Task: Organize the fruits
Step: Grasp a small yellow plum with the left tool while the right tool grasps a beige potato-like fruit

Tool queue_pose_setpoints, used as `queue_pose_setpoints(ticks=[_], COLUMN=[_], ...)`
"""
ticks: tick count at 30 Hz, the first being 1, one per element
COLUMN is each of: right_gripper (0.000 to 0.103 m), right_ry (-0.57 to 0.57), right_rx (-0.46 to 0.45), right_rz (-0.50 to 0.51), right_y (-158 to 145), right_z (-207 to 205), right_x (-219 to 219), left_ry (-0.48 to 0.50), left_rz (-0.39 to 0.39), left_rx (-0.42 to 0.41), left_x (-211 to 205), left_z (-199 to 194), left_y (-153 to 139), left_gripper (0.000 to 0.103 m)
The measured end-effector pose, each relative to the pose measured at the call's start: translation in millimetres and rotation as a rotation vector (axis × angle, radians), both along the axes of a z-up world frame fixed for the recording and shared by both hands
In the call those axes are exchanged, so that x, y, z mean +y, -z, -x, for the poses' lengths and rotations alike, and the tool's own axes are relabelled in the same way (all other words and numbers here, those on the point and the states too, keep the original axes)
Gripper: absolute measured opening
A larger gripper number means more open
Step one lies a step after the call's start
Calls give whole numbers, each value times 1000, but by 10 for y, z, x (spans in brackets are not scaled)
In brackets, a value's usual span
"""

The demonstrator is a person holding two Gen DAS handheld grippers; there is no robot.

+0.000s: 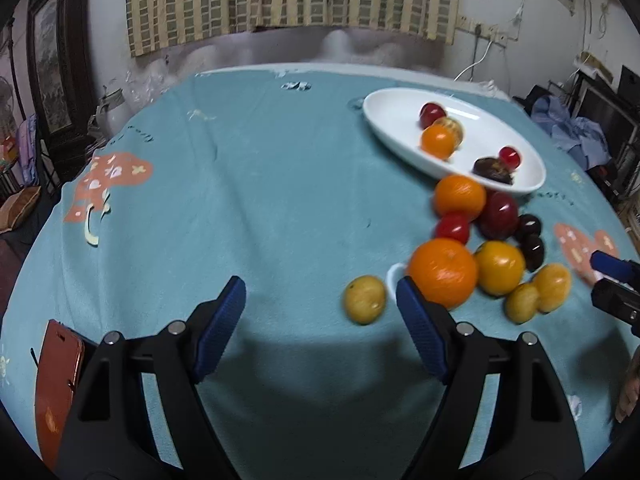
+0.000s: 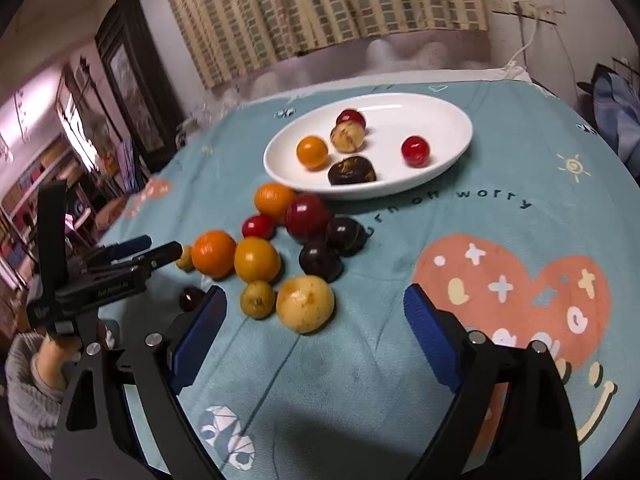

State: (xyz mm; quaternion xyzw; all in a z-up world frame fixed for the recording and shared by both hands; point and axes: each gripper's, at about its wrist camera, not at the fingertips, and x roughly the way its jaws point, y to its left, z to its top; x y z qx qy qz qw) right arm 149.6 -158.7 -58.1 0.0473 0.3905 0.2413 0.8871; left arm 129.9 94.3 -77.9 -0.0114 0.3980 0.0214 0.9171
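Both grippers hung wide apart and empty: left gripper [image 1: 320,304] beside a small yellow fruit [image 1: 364,299], right gripper [image 2: 316,312] just short of a larger yellow fruit [image 2: 305,303]. Loose fruits (oranges, plums) clustered before the white oval plate [image 2: 448,120], which held five.

Under your jaws lies a teal printed tablecloth [image 1: 260,200]; a red-brown phone case [image 1: 56,380] rests left of them, striped curtain [image 2: 320,8] beyond.

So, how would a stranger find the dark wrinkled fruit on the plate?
Find the white oval plate on the blue cloth. Five fruits lie on it; the dark fruit sits at its near edge. It alone is blackish-brown and wrinkled.
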Motion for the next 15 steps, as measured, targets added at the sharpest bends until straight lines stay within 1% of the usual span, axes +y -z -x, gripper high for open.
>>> queue_pose_setpoints(ticks=[3,6,7,9,11,13,15], right_gripper=[90,90,90,86,81,78,75], right_ry=[-13,-17,-17,-18,-20,-22,-25], right_rx=[-8,-16,-16,-10,0,5,14], right_rz=[27,42,47,66,78,82,80], right_y=[27,33,38,66,92,109,129], right_z=[17,29,31,21,21,18,8], right_x=[54,74,83,106,127,134,132], left_ry=[28,61,68,80,87,105,124], left_rz=[-37,-107,-118,-117,-100,-71,-51], left_rx=[9,22,27,26,33,52,67], left_x=[-83,-205,-226,-234,-214,-198,-209], left_z=[-17,-37,-43,-62,-96,-146,-179], left_y=[29,85,101,106,112,142,169], left_gripper=[79,78,76,73,65,46,37])
